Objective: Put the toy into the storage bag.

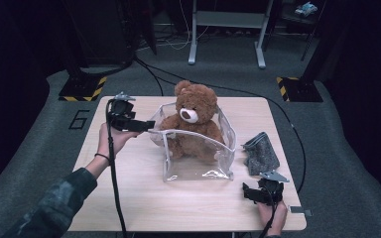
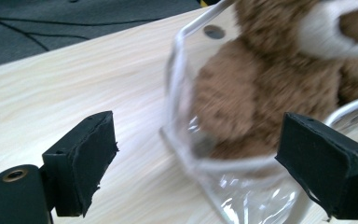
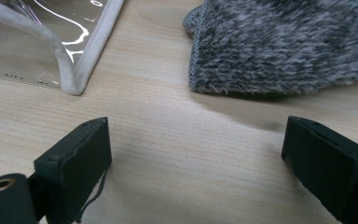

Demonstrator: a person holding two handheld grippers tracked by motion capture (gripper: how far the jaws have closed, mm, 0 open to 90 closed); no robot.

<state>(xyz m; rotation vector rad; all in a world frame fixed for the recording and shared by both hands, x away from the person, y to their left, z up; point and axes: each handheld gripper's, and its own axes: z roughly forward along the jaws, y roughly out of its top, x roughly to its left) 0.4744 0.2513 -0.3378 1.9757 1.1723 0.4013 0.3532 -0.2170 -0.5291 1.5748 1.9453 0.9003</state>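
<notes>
A: Where is the teddy bear (image 1: 194, 119) found?

B: It is seated upright inside the clear bag (image 1: 198, 163), which stands at the middle of the table (image 1: 144, 198). Its head is seen above the bag's open top, and its body is seen through the clear wall.

A: And the left gripper (image 1: 146, 128)?

B: It is held at the left side of the bag, level, with its tip right at the bag's left rim. In the left gripper view its jaws are spread wide, with the bag's white-edged corner (image 2: 177, 93) and the bear's brown fur (image 2: 242, 93) lying beyond the gap. Nothing is pinched by the pads; whether the rim is touched cannot be told.

A: What about the right gripper (image 1: 250, 192)?

B: It is kept low at the table's near edge, to the right of the bag and in front of a grey fuzzy cloth (image 1: 261, 153). Its jaws are also set wide apart over bare wood, with nothing gripped. In the right gripper view the cloth (image 3: 279, 46) is seen ahead, and the bag's bottom corner (image 3: 74, 70) lies apart from it, to its left.
</notes>
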